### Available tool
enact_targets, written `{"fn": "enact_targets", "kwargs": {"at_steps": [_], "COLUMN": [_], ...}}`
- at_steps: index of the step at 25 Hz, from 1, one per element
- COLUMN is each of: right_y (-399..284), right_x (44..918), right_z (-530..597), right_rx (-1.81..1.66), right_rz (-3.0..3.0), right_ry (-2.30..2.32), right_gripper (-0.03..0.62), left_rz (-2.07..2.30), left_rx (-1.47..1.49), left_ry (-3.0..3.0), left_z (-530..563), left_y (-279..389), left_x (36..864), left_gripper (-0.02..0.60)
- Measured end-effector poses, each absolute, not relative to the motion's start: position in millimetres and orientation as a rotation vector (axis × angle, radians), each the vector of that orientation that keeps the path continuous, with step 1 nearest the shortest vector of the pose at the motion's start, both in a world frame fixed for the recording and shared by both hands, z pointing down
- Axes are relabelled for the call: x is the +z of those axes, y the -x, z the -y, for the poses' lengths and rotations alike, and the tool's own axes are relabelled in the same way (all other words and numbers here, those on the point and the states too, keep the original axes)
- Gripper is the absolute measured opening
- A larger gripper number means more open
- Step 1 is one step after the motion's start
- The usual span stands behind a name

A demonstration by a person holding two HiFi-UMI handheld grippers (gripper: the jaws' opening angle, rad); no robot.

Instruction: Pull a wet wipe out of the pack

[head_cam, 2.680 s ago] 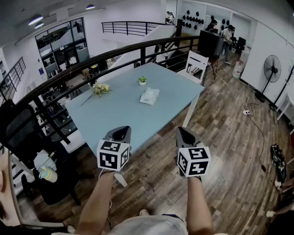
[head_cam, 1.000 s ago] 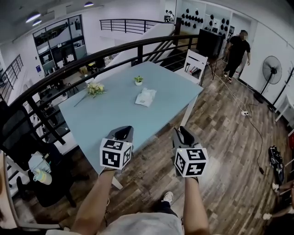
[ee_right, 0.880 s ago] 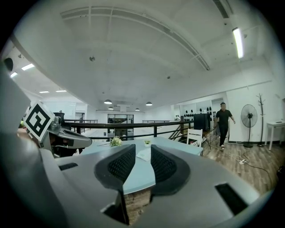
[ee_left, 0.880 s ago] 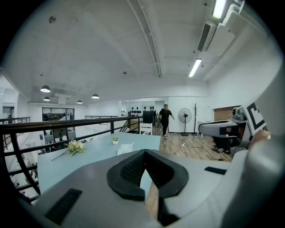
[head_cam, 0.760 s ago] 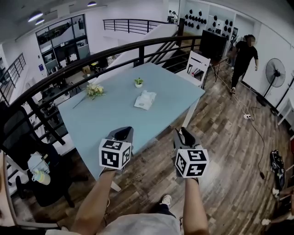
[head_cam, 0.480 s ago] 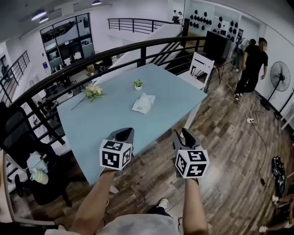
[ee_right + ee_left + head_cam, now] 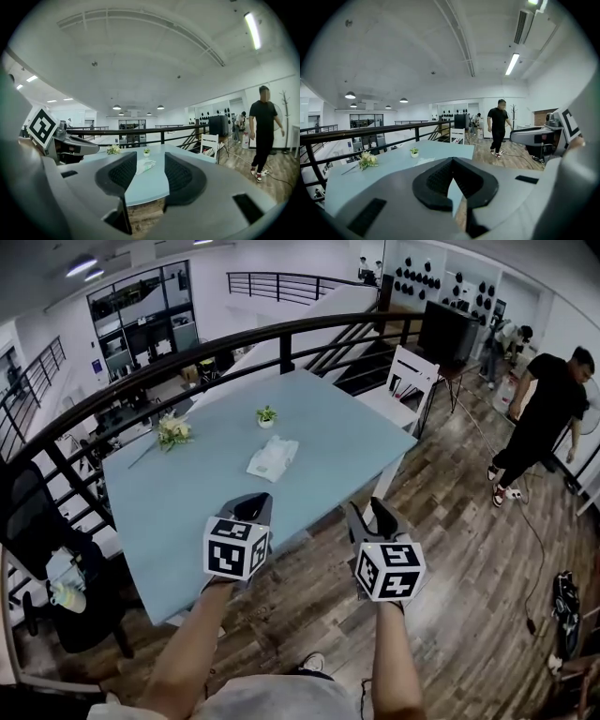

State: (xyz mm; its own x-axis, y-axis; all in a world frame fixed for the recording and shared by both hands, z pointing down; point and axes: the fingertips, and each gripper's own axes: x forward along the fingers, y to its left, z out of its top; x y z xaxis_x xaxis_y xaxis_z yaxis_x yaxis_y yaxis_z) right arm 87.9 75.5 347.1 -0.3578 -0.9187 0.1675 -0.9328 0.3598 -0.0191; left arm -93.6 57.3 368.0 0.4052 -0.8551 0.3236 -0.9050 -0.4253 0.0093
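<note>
Approach step, I'd say: the white, soft wet-wipe pack lies mid pale-blue surface, well ahead. Left tongs closed, empty; right tongs have just been opening, nothing between. Next, close in on it.

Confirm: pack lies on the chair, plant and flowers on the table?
Wrong on the pack: it lies on the table too, nearer than the plant and flowers. The head view shows it.
</note>
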Motion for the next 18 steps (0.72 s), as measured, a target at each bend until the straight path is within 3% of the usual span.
{"fn": "enact_targets", "kwargs": {"at_steps": [18], "right_y": [-179.4], "right_x": [359.4], "right_z": [-29.7], "right_rx": [0.223], "right_rz": [2.485], "right_ry": [-1.678], "right_gripper": [0.261], "left_rz": [1.606], "left_rx": [0.444], "left_ry": [-2.469], "left_z": [-9.9], "left_y": [1.9], "left_x": [369.9], "left_gripper": [-0.006]}}
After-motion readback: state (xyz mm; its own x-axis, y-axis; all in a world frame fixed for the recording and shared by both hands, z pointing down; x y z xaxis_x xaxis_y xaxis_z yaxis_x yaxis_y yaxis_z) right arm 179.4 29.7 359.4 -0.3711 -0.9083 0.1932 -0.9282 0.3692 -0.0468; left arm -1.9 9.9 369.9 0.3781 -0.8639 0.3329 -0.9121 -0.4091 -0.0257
